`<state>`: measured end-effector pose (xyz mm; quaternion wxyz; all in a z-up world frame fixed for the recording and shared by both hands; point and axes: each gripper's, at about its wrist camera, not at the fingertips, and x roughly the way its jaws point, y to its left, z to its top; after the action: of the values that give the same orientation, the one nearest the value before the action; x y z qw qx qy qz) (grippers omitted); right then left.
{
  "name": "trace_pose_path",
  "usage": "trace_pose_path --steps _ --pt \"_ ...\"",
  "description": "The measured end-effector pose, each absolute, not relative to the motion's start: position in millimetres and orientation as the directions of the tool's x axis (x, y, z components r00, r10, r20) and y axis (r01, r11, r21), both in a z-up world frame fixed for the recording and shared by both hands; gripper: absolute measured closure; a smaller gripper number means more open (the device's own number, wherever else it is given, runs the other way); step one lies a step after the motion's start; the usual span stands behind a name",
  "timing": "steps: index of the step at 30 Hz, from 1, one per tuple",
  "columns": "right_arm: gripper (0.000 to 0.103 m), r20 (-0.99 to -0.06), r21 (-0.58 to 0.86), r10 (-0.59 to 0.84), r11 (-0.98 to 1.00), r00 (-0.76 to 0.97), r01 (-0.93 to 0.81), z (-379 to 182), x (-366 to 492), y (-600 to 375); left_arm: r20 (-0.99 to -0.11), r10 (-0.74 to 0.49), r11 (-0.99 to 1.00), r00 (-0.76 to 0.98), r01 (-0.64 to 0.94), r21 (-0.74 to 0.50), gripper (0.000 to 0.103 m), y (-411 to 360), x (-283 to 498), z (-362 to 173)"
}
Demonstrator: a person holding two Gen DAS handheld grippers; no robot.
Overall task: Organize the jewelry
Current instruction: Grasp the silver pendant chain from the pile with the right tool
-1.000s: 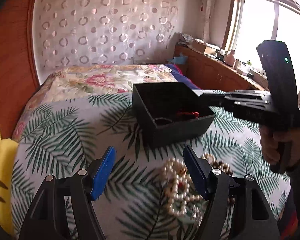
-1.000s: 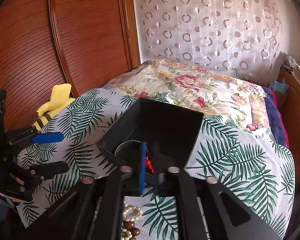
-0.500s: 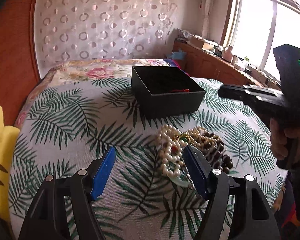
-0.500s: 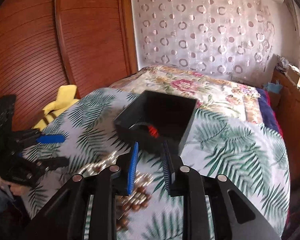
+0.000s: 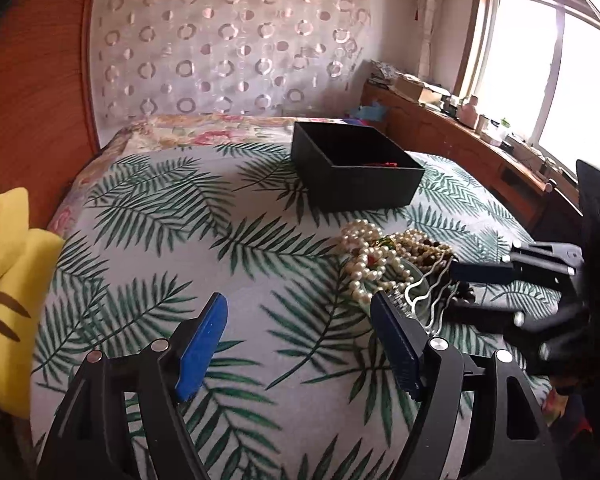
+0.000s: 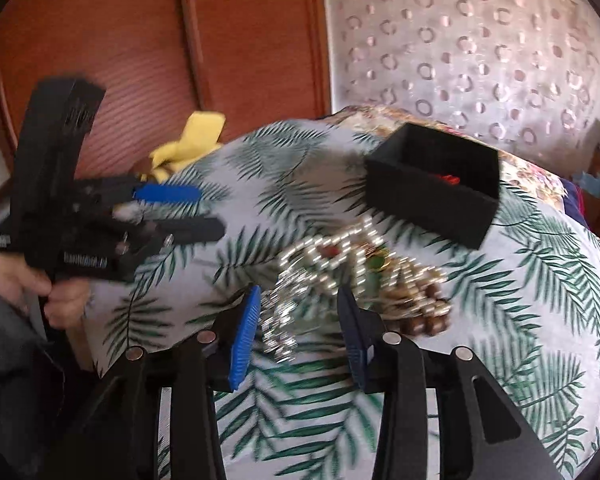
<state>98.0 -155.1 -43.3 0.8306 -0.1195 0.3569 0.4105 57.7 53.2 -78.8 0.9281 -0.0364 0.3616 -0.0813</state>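
Note:
A heap of pearl and brown bead jewelry lies on the palm-leaf cloth, in front of an open black box. A red piece lies inside the box. My right gripper is low at the near edge of the heap. Its jaws are opening, and blurred silver pieces lie between them, not pressed. My left gripper hovers to the left of the heap, its jaws wide and still opening, with nothing between them.
A yellow plush toy lies at the bed's left edge by the red-brown wooden wardrobe. A floral bedspread stretches behind the box. A low wooden cabinet with small items runs under the window.
Both grippers pulled back from the box toward the near side. The right one left the box, where the red piece stays, sank to the heap and opened its jaws.

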Motion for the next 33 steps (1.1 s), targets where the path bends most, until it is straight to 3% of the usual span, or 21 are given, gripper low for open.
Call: trace_pose_path --steps 19,21,25,33 --pt "0.061 -0.746 -0.188 0.422 0.610 0.516 -0.770 -70.0 77.8 -118.0 -0.648 -0.172 0.985 0.742 0.110 -0.136 0.032 65.3 48.3 -74.0" --pt "0.063 -0.741 -0.219 0.404 0.610 0.536 -0.761 -70.8 76.1 -117.4 -0.649 -0.175 0.984 0.741 0.113 -0.136 0.032 65.4 47.4 -74.3" --pt "0.082 -0.746 -0.225 0.390 0.616 0.540 -0.755 -70.0 78.0 -119.0 -0.651 -0.178 0.984 0.738 0.119 -0.135 0.032 62.1 47.5 -74.0" --pt "0.088 -0.720 -0.195 0.424 0.636 0.549 -0.747 -38.2 85.0 -138.9 -0.654 -0.194 0.981 0.731 0.137 -0.138 0.032 53.1 49.9 -73.1"
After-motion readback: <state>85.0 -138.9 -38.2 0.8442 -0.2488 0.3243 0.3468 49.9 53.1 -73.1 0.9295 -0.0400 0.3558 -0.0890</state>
